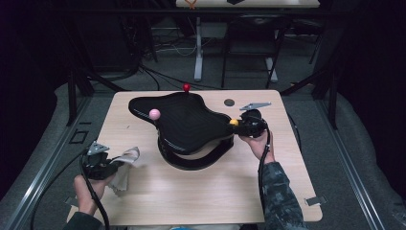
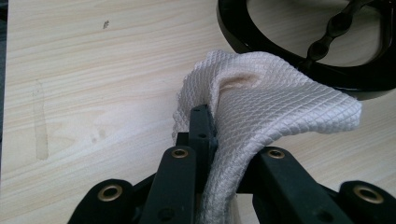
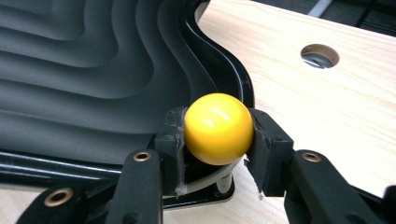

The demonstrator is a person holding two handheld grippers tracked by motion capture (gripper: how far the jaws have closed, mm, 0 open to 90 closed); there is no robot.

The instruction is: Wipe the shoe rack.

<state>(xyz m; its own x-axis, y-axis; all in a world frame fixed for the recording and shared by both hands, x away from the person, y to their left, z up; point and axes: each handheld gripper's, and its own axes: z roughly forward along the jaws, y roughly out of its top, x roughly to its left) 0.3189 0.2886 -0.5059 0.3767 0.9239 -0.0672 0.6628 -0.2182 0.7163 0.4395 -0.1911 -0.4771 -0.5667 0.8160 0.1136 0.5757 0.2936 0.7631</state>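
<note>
two hand-held grippers are engaged: the left hand-held gripper (image 2: 205, 135) is clamped on a white cloth (image 2: 261, 102) near the surface (image 1: 201, 191) edge, the right hand-held gripper (image 3: 217, 140) pinches the yellow ball (image 3: 218, 128) at the black tray (image 1: 186, 120) rim, wiping seemingly not yet begun.

Light wood tabletop (image 1: 201, 191) with a round hole (image 1: 229, 102) near the back, a black wavy tray (image 1: 186, 122) sitting mid-table on its ring base.
</note>
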